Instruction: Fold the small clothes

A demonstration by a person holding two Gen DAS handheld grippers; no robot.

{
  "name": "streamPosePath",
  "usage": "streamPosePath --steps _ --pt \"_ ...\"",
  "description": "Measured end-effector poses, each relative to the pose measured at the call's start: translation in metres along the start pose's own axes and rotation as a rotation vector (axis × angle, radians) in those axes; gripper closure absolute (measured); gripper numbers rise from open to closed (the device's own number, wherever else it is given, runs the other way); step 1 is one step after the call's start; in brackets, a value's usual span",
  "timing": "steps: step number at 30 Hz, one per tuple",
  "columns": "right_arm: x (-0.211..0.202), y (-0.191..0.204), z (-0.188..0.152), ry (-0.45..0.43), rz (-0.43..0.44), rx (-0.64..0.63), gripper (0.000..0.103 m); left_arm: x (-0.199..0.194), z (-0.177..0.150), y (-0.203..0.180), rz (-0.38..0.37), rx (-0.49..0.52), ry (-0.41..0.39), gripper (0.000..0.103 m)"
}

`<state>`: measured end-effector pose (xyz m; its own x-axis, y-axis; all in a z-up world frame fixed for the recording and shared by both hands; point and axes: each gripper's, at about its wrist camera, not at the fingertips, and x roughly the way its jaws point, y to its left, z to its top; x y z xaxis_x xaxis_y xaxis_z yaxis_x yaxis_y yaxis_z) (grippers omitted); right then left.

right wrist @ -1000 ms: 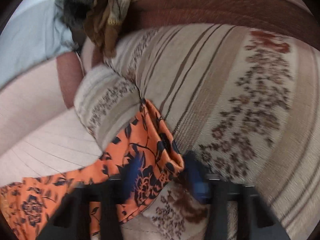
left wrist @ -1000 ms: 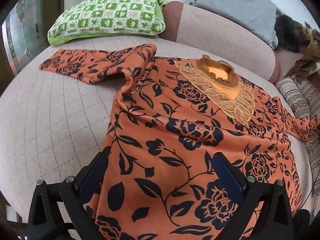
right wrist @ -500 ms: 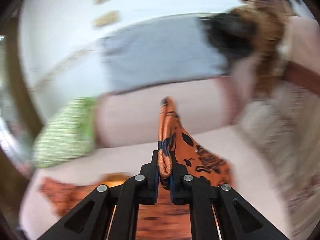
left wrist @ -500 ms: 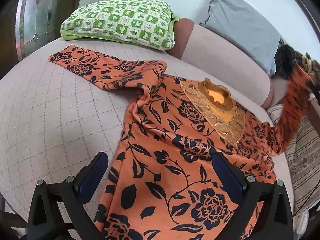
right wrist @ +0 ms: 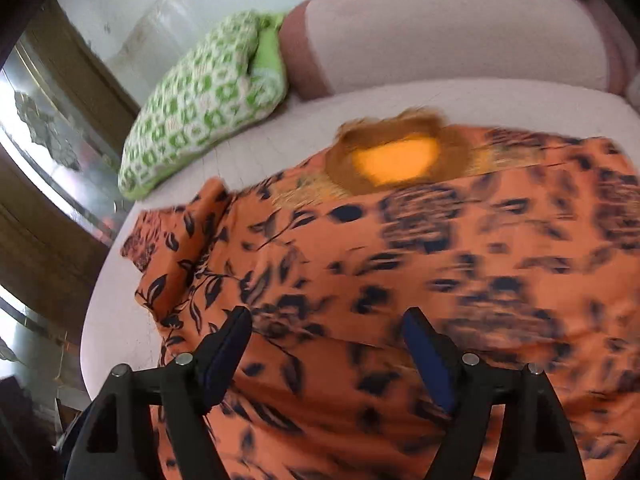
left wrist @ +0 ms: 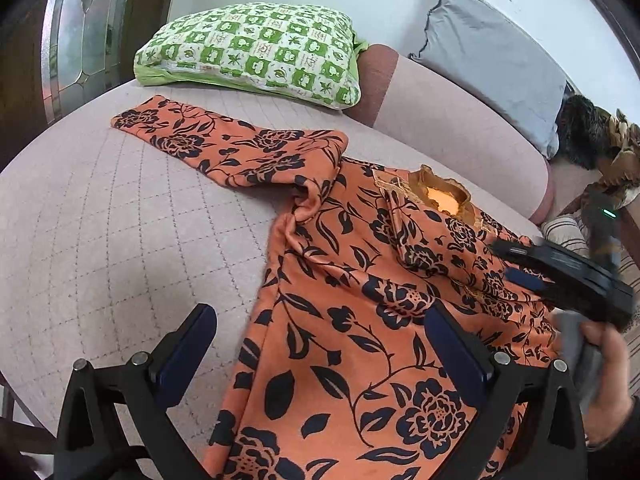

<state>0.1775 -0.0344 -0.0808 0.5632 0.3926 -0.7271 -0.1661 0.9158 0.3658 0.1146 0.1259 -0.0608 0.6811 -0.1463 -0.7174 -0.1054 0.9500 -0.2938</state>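
lying spread across the middle of the left wrist view, the orange floral top (left wrist: pixel 340 320) rests flat on the quilted pink bed (left wrist: pixel 120 240). one sleeve (left wrist: pixel 224 148) stretches toward the upper left of the frame, ending just short of the green checked pillow (left wrist: pixel 256 48). the other sleeve (left wrist: pixel 440 240) is folded in over the chest, lying across the lace front just below the collar (left wrist: pixel 440 196). a grey cushion (left wrist: pixel 496 60) leans against the bed's padded back at the upper right.

the left tool (left wrist: pixel 320 352) sits at the bottom of its frame with its jaws wide apart. the lower part of the top lies between and beneath them, and the pads do not press on the cloth.

the right tool (left wrist: pixel 520 276) enters from the right edge of the left wrist view, blurred, carried by a hand (left wrist: pixel 604 376) in the lower right. in its own view the right tool (right wrist: pixel 326 344) hangs over the body of the top with its jaws spread. they have just been opening, and nothing is gripped between them. this view is smeared, yet the collar (right wrist: pixel 396 160) shows in the upper middle and the pillow (right wrist: pixel 200 96) in the upper left.
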Motion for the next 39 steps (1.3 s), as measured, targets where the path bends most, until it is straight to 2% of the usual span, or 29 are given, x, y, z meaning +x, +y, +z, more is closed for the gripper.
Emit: streamPosePath --steps 4,6,7,10,13,15,16,18,19,20,22,24,25,27,28,29,31,35,37,39 --pt "-0.068 -0.041 -0.012 -0.076 -0.04 -0.012 0.022 0.01 0.016 -0.02 -0.05 0.027 0.04 0.0" --pt "-0.078 -0.054 -0.021 -0.085 -0.062 -0.026 0.022 0.021 0.035 -0.037 -0.096 0.055 0.052 0.0" --pt "-0.087 -0.065 -0.031 -0.09 -0.054 -0.026 0.022 0.032 0.047 -0.048 -0.125 0.071 0.069 0.0" --pt "-0.101 -0.083 -0.055 -0.128 -0.017 -0.005 0.022 0.073 0.073 -0.076 -0.149 0.098 0.118 0.0" --pt "-0.114 -0.092 -0.068 -0.194 0.005 -0.002 0.022 0.122 0.088 -0.092 -0.159 0.075 0.236 0.007" --pt "-0.121 -0.101 -0.074 -0.219 0.013 0.005 0.022 0.154 0.092 -0.095 -0.135 0.028 0.306 0.025" --pt "-0.124 -0.102 -0.074 -0.224 0.022 0.007 0.022 0.164 0.091 -0.094 -0.132 0.003 0.335 0.03" --pt "-0.13 -0.104 -0.072 -0.253 0.043 0.009 0.022 0.181 0.088 -0.092 -0.1 -0.025 0.375 0.067" --pt "-0.131 -0.105 -0.072 -0.265 0.047 0.014 0.022 0.182 0.088 -0.093 -0.068 -0.008 0.357 0.077" --pt "-0.132 -0.106 -0.071 -0.268 0.051 0.017 0.022 0.182 0.088 -0.095 -0.041 0.017 0.343 0.092" --pt "-0.129 -0.11 -0.072 -0.26 0.065 0.025 0.022 0.181 0.088 -0.095 -0.031 0.028 0.343 0.098" --pt "-0.127 -0.113 -0.073 -0.252 0.071 0.042 0.022 0.17 0.093 -0.101 -0.002 0.054 0.289 0.099" --pt "-0.127 -0.114 -0.073 -0.254 0.071 0.051 0.022 0.158 0.097 -0.108 0.016 0.095 0.234 0.099" --pt "-0.128 -0.116 -0.073 -0.27 0.062 0.056 0.022 0.122 0.101 -0.132 0.05 0.237 0.056 0.099" --pt "-0.129 -0.117 -0.073 -0.278 0.059 0.061 0.022 0.112 0.1 -0.14 0.054 0.27 0.014 0.099" --pt "-0.129 -0.119 -0.073 -0.281 0.06 0.068 0.022 0.11 0.099 -0.143 0.043 0.283 0.013 0.099" --pt "-0.128 -0.122 -0.073 -0.275 0.056 0.081 0.022 0.12 0.096 -0.137 0.068 0.272 0.028 0.099" --pt "-0.134 -0.124 -0.072 -0.285 0.043 0.092 0.022 0.156 0.082 -0.105 0.145 0.19 0.127 0.098" --pt "-0.142 -0.133 -0.069 -0.304 0.056 0.146 0.022 0.159 0.078 -0.091 0.167 0.167 0.126 0.098" --pt "-0.147 -0.143 -0.064 -0.309 0.074 0.199 0.022 0.159 0.076 -0.086 0.155 0.16 0.127 0.098"
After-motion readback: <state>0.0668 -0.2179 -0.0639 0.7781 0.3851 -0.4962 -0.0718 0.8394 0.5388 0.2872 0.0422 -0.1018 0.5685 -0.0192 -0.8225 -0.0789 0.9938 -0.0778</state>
